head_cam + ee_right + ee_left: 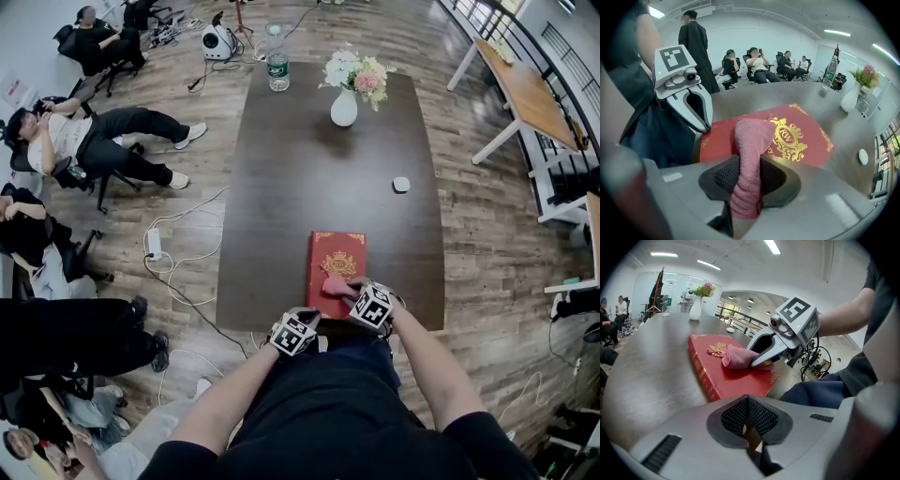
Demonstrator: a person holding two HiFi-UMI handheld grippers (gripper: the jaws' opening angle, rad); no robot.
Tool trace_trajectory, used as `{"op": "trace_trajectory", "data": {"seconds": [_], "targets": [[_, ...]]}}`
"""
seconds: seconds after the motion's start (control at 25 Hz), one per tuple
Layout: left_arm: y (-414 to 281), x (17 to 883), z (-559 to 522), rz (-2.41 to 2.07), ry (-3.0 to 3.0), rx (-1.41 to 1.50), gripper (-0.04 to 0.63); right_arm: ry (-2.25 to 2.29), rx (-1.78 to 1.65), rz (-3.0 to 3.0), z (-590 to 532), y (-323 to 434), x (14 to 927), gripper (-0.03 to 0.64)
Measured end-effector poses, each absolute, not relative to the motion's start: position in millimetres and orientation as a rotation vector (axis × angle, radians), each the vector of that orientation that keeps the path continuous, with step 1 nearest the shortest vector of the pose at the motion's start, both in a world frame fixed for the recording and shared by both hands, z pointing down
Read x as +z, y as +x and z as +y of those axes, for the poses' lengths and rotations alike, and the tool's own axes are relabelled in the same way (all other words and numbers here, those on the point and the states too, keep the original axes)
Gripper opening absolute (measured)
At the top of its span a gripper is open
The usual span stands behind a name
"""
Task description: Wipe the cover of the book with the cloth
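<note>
Cloth [751, 140] in right tongs [343, 290], angled down onto book [338, 251]

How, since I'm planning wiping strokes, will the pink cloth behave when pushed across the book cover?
Likely floppy: the cloth droops and folds out of the right gripper, whose jaws are shut on it. Its terry-looking pile will probably drag, not slide, on the book, so it may bunch up when pushed. It looks light.

This is an open-plan office. At 10 o'clock from the long dark-brown wooden table [309, 187], people [103, 136] sit in black swivel chairs [73, 174] on a grey-brown plank floor [487, 272]. A white power strip with trailing cables [154, 244] lies at 9 o'clock, and a light-wood desk on white legs [521, 86] stands at 2 o'clock. Long strip ceiling lights [708, 264] run overhead.
</note>
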State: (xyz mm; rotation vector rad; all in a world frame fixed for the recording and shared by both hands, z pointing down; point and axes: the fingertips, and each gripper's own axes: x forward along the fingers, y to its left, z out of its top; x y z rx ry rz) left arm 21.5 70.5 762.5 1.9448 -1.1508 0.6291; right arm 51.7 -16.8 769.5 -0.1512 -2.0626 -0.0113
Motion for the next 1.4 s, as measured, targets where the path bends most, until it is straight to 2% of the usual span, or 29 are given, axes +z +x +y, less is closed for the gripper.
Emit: {"op": "trace_trajectory", "data": {"seconds": [1.4], "targets": [[19.9,766.3,70.6,-1.154,1.838,0.687,-0.005,-0.131,0.024,-2.081,-30.3,89.9,766.9,0.121]]}}
